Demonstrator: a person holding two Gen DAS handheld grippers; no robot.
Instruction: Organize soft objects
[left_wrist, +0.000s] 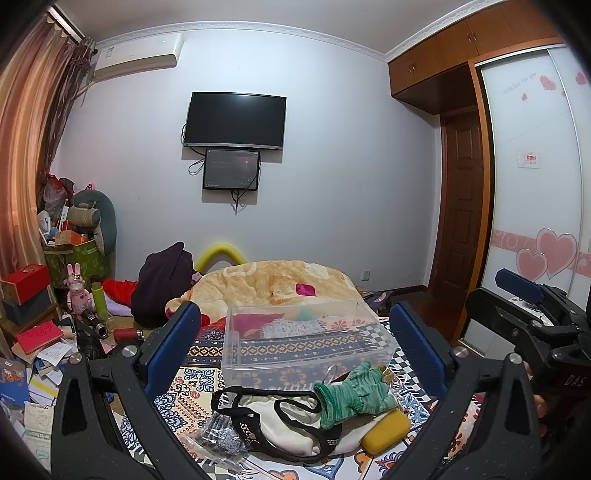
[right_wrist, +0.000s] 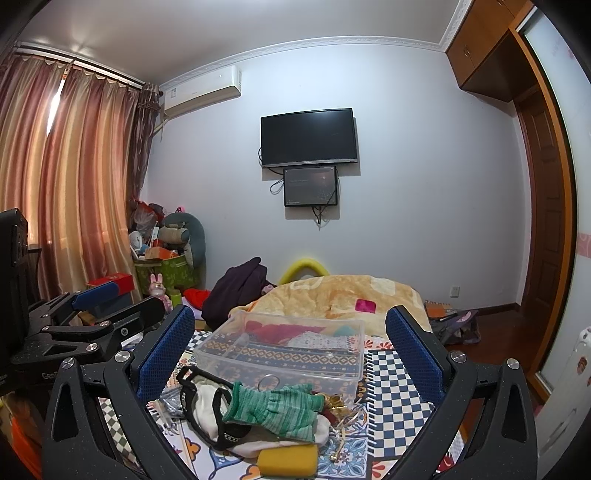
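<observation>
A green knit glove lies on a cream cloth bag with black trim. A yellow sponge sits in front of them. A clear plastic box stands empty just behind, on the patterned bed cover. My left gripper is open above the pile and holds nothing. My right gripper is open above the pile and holds nothing. Each gripper shows at the edge of the other's view.
A small clear packet with dark contents lies left of the bag. Gold trinkets lie right of the glove. A folded yellow blanket sits behind the box. Clutter covers the area left of the bed.
</observation>
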